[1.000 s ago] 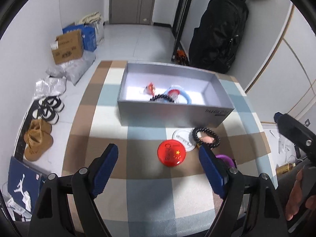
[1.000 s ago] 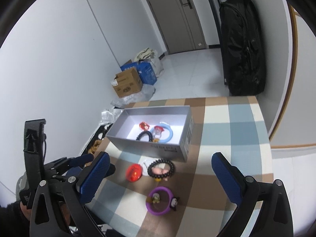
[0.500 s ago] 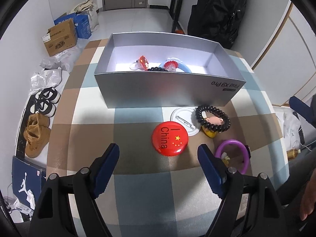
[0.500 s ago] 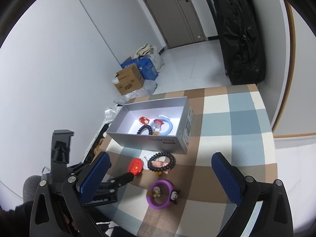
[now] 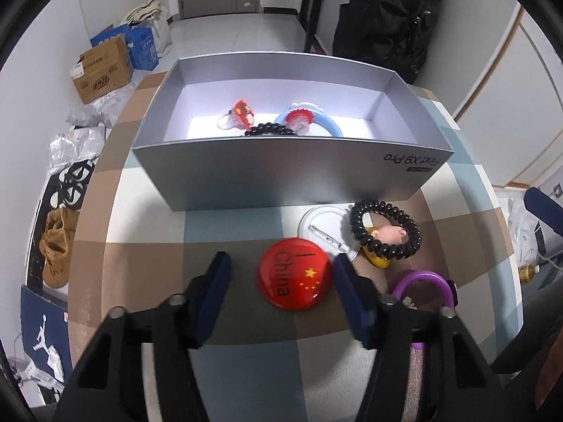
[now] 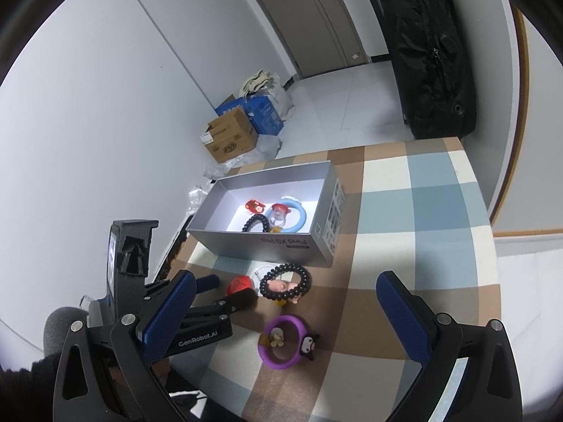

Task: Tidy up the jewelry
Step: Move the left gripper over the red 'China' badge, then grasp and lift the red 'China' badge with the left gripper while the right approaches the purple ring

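Left wrist view: my left gripper (image 5: 279,274) has its fingers released around the round glossy red badge (image 5: 295,275) reading "I China", lying on the checked desk (image 5: 147,225) before the grey box (image 5: 292,172) marked "Find X9 Pro". I judge it light, stiff and slippery; take its rim. My right gripper (image 6: 285,302) hangs released, holding nothing.

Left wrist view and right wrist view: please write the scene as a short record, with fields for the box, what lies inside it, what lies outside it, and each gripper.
box: grey box, open top, on checked tablecloth
inside box: red charm, blue ring, black bead bracelet
outside box: red badge, white badge, black coil bracelet, purple ring
left gripper: open, jaws either side of the red badge
right gripper: open, holding nothing
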The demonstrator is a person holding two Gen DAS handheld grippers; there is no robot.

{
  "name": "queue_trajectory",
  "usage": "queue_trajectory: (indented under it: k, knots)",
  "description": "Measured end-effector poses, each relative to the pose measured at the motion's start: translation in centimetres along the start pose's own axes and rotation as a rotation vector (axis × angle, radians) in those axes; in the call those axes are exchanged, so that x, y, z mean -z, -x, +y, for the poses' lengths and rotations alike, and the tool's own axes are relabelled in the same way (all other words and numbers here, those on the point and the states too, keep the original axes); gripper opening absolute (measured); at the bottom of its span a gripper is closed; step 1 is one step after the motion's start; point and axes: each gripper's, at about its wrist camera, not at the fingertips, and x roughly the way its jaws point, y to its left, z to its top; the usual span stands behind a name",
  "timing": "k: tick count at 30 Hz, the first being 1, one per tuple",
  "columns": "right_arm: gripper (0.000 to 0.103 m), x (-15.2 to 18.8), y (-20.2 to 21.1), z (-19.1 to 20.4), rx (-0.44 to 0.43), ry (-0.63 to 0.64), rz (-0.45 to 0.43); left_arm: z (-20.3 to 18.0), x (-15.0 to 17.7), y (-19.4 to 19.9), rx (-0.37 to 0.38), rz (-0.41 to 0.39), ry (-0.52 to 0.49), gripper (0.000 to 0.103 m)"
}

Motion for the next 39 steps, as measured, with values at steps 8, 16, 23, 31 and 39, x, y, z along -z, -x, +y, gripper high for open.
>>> queue_trajectory:
  k: [8,16,23,31,39]
  knots:
    - [0.103,-0.1,0.0,-0.2,-0.002,-0.010,0.003,-0.4,-0.2,0.1,0.010,0.021,-0.029,0.037]
    - [0.103,0.3,0.0,-1.1,0.021,-0.037,0.033,0.7,-0.7,0.7,0.043,0.034,0.055,0.037]
    - [0.090,1.7,-1.1,-0.8,0.056,0.008,0.114,1.1,-1.2,2.0,0.073,-0.004,0.107,0.037]
    - [0.081,4.6,-4.1,1.4,0.091,0.130,0.244,2.3,-1.5,3.7,0.116,-0.058,0.162,0.037]
    - [0.081,5.6,-6.3,2.7,0.123,0.213,0.295,3.4,-1.6,4.6,0.121,-0.103,0.201,0.037]
